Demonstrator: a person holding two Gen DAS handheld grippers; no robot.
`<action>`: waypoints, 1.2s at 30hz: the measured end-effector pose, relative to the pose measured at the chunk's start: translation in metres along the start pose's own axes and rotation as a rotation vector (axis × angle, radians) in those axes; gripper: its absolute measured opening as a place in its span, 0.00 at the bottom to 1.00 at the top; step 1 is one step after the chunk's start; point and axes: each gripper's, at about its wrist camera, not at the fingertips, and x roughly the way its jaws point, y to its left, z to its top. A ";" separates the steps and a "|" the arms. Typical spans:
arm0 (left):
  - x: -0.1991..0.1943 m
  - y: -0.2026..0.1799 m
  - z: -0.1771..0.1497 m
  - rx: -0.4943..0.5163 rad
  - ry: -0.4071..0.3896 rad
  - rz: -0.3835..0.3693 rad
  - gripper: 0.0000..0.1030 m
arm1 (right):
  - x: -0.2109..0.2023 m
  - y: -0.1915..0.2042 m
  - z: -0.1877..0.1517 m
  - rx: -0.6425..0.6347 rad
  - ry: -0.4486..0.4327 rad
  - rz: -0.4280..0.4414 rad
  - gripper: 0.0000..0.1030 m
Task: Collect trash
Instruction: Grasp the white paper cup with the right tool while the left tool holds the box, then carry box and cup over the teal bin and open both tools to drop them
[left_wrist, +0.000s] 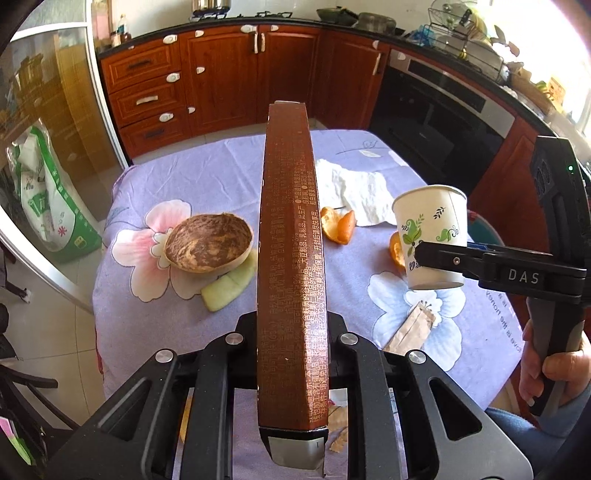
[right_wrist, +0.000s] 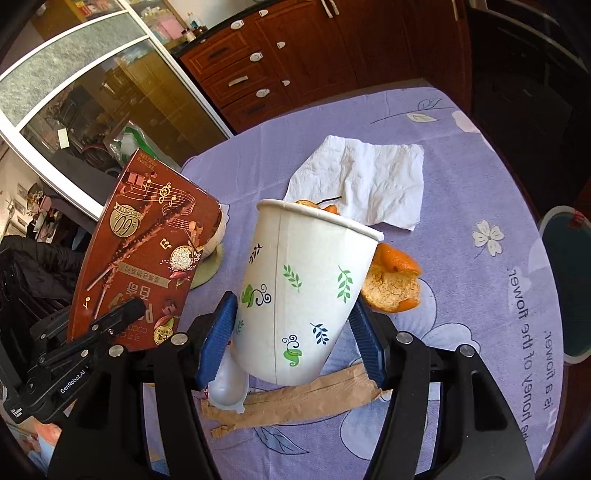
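Between the blue pads (right_wrist: 218, 338) of the right claw (right_wrist: 291, 341) sits a paper cup (right_wrist: 306, 291) printed with green leaves, tilted with its mouth leaning away from the camera; the pads press its lower sides and it hangs clear of the worktop (right_wrist: 461, 177). The left wrist view shows the same cup (left_wrist: 434, 236) held up above the cloth by the right claw (left_wrist: 430, 258), with a hand (left_wrist: 550, 369) round the grip. Orange peel shows just over the cup's far rim, though whether it lies inside or behind cannot be told.

The left claw (left_wrist: 291, 350) is clamped on a long brown snack box (left_wrist: 291, 266), seen edge-on along its narrow printed side and running straight out from the fingers. From the right wrist the box (right_wrist: 147, 258) stands nearly upright, left of the cup, its decorated face turned to the camera, with the left claw (right_wrist: 122, 314) at its lower end.

Under the cup lie a torn brown paper strip (right_wrist: 295, 400) and a white plastic spoon (right_wrist: 227, 387) on the lilac flowered cloth. Just right of the cup rests an orange peel (right_wrist: 393, 280); beyond it a crumpled white napkin (right_wrist: 369, 181) lies flat. Left of the box, a brown coconut shell half (left_wrist: 208, 243) sits on a pale green melon rind (left_wrist: 229, 288), and another peel piece (left_wrist: 338, 225) lies just right of the box.
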 end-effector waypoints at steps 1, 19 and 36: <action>-0.003 -0.005 0.002 0.010 -0.007 -0.005 0.17 | -0.007 -0.003 -0.002 0.002 -0.012 -0.002 0.57; -0.010 -0.155 0.051 0.265 -0.050 -0.161 0.17 | -0.131 -0.150 -0.031 0.223 -0.239 -0.128 0.57; 0.059 -0.291 0.074 0.487 0.080 -0.252 0.18 | -0.115 -0.312 -0.059 0.508 -0.175 -0.217 0.58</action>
